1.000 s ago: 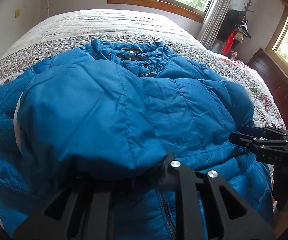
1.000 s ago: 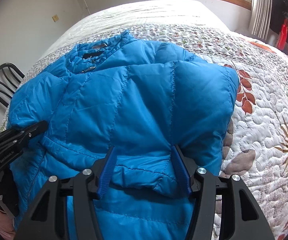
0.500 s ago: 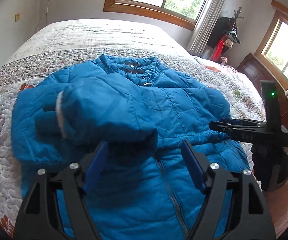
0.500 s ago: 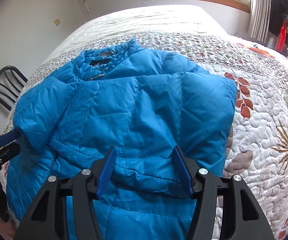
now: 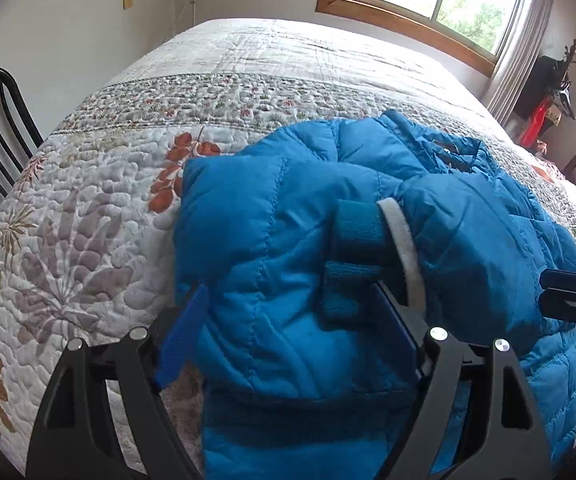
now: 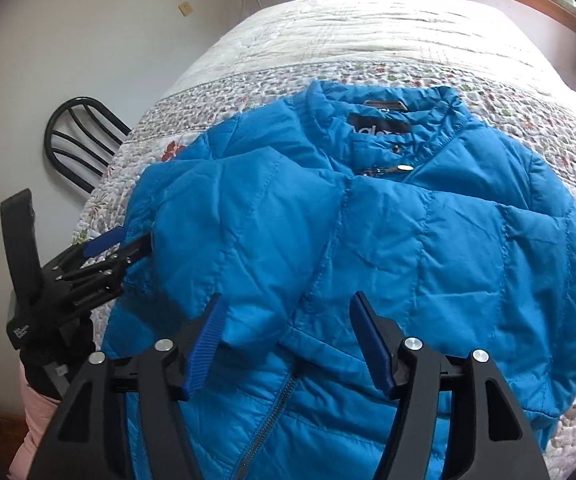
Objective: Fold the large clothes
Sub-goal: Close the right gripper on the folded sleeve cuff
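Blue jacket (image 6: 368, 248) lay centre-frame on bed (image 5: 87, 216) | sleeves folded inward, body fold remained | left hand-held gripper (image 5: 292, 332) apart, straddling cuff (image 5: 352, 252) | right hand-held gripper (image 6: 288, 344) apart over front.

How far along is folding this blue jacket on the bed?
Early. Done: both sleeves lie folded across the jacket front, one cuff showing. In hand: nothing; left gripper and right gripper are open over it. Left: folding the body up on the quilt.

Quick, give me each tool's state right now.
Left tool: open, jaws either side of a jacket fold, not clamped.
Right tool: open, over the jacket, holding nothing.
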The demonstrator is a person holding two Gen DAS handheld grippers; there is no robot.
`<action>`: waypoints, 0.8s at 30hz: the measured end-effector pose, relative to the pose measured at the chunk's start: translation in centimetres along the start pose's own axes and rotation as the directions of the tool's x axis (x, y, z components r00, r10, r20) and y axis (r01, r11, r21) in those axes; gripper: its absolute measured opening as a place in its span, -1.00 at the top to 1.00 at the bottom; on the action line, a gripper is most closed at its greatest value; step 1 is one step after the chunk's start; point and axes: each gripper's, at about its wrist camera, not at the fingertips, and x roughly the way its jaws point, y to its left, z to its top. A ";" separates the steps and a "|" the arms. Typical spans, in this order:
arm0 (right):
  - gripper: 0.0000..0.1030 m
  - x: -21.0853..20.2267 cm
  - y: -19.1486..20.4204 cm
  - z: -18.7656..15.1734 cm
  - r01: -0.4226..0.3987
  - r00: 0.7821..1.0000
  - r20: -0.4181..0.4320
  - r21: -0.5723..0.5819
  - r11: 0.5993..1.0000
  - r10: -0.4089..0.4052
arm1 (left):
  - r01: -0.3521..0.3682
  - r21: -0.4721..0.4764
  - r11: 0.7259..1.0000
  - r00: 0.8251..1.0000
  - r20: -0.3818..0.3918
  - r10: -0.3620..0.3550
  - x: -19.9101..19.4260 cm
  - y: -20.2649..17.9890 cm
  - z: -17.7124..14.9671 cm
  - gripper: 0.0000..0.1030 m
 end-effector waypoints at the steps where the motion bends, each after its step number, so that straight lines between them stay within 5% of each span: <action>1: -0.29 0.6 0.4 0.3 0.003 1.000 -0.010 -0.005 1.000 -0.003 | 0.003 0.005 1.000 1.000 0.003 -0.003 0.3 0.0 -0.1 -0.58; 3: -0.26 2.0 0.9 1.0 -0.001 0.999 -0.040 -0.010 1.000 0.000 | 0.022 -0.003 1.000 1.000 0.005 -0.022 0.5 0.2 -0.2 -0.58; 5: 0.28 3.2 1.1 1.3 -0.003 0.998 -0.064 -0.003 1.000 0.003 | 0.040 -0.017 0.999 0.999 0.007 -0.039 0.3 0.6 -0.1 -0.58; 8: 0.71 2.7 1.4 0.9 0.038 0.999 -0.027 -0.029 0.999 -0.039 | 0.055 -0.031 0.998 0.998 0.026 -0.054 -0.7 0.7 -0.1 -0.57; 10: 0.80 1.3 1.0 0.6 0.043 0.999 0.011 -0.028 0.999 -0.043 | 0.066 -0.032 0.997 0.997 0.042 -0.065 -1.4 0.5 -0.1 -0.57; 14: 0.81 -1.9 -1.2 -0.2 0.050 0.997 0.060 0.023 0.998 -0.051 | 0.109 -0.004 0.994 0.992 0.061 -0.108 -2.6 -0.8 0.3 -0.57; 19: 0.80 -1.7 -4.7 -1.1 0.114 0.993 0.016 0.110 0.987 -0.116 | 0.183 0.017 0.983 0.983 0.003 -0.183 -0.9 -3.0 0.8 -0.55; 24: 0.59 0.2 -6.9 -1.8 0.130 0.991 -0.029 0.133 0.983 -0.127 | 0.125 0.064 0.990 0.992 -0.037 -0.123 2.0 -4.4 0.4 -0.53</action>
